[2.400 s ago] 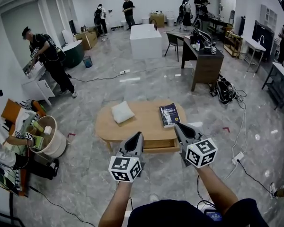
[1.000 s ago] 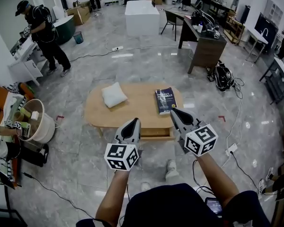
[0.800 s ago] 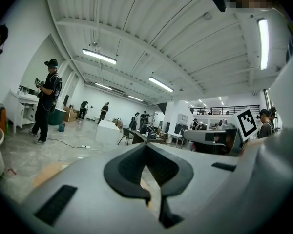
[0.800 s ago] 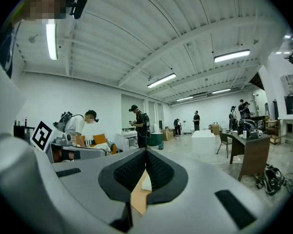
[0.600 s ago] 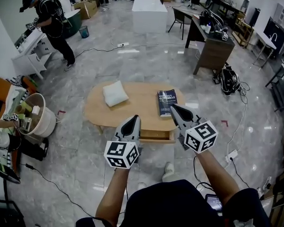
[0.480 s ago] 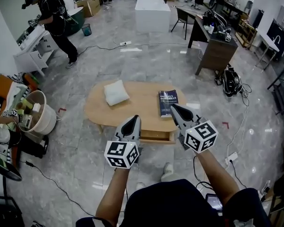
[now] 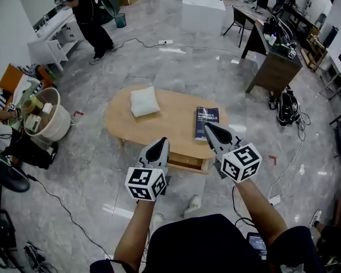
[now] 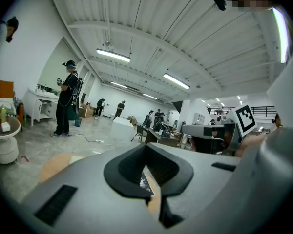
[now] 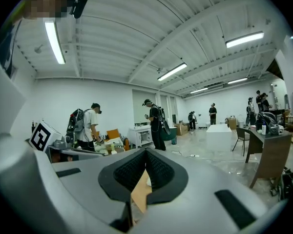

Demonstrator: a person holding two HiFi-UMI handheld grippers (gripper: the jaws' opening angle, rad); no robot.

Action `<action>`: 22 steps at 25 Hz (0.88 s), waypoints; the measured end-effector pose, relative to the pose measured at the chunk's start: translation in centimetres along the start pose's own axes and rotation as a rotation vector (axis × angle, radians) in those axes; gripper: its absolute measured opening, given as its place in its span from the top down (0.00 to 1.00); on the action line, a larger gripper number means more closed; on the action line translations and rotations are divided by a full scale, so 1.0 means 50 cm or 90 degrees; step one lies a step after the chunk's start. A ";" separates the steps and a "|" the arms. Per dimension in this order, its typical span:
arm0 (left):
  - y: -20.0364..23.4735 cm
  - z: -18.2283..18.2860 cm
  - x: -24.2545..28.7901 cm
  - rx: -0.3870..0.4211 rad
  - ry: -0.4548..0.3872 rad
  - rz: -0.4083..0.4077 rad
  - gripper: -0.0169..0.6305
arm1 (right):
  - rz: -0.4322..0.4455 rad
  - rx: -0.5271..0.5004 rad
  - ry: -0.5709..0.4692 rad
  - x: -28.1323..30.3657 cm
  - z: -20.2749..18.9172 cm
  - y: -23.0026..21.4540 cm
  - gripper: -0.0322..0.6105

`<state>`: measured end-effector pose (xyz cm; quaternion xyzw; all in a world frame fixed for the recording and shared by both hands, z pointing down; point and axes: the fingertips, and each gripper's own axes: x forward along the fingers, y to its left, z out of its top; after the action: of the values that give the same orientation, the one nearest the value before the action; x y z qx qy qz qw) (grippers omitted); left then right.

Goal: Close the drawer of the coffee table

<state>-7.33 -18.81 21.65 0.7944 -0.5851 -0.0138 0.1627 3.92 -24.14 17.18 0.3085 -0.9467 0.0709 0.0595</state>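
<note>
Coffee table – oval, light wood, on a grey marble floor. Drawer – in the near side, standing a little way out, seen between the two grippers.

On top: a white pillow to the left and a dark book to the right, well apart.

Left gripper – jaws pressed together, nothing between them, held short of the drawer.

Right gripper – likewise closed and empty, its tip over the table's near edge beside the book.
</note>
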 end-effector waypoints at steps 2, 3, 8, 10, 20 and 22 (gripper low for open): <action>0.005 -0.011 0.003 -0.007 0.002 0.015 0.97 | 0.011 0.000 0.005 0.004 -0.006 -0.004 0.93; 0.006 -0.017 0.003 -0.010 0.002 0.023 0.97 | 0.017 0.000 0.007 0.005 -0.010 -0.005 0.93; 0.000 -0.051 -0.001 -0.014 0.015 0.045 0.97 | 0.038 0.003 0.024 0.017 -0.035 -0.013 0.93; 0.005 -0.069 -0.006 -0.018 0.024 0.053 0.97 | 0.048 0.004 0.032 0.028 -0.049 -0.010 0.93; 0.064 -0.119 -0.040 -0.029 0.040 0.085 0.97 | 0.059 0.029 0.050 0.090 -0.106 0.033 0.93; 0.075 -0.132 -0.048 -0.037 0.043 0.090 0.97 | 0.058 0.032 0.057 0.096 -0.121 0.037 0.93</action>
<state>-10.16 -15.95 28.55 0.7461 -0.6331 0.0079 0.2059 -0.62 -24.38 23.69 0.2633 -0.9540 0.1111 0.0905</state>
